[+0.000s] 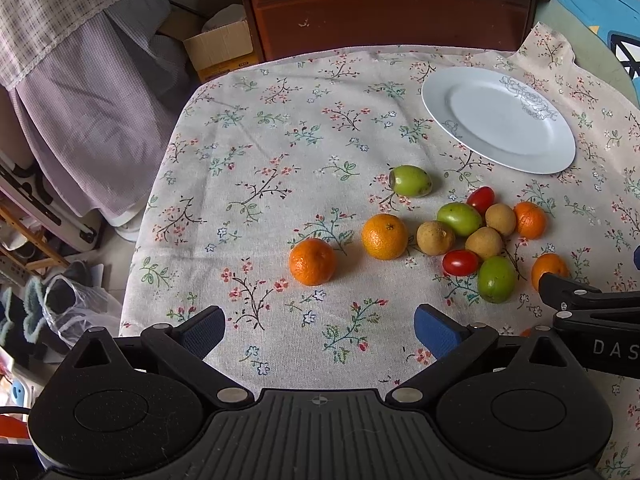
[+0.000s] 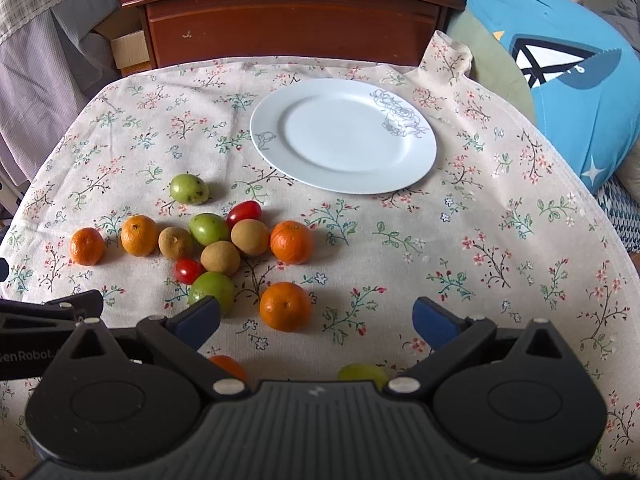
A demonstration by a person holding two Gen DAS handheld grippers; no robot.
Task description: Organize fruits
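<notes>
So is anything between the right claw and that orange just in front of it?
No. The round orange tangerine sits on bare flowered tablecloth ahead of the open right claw. A green fruit lies beside it, near the claw's left finger, not in the way.

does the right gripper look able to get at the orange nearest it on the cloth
Probably yes: the right gripper is open, and the orange lies just ahead between its fingers, with bare tablecloth around it.

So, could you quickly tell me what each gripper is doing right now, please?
Left gripper: open, holding nothing.
Right gripper: open, holding nothing; a mandarin lies between its fingers.
</notes>
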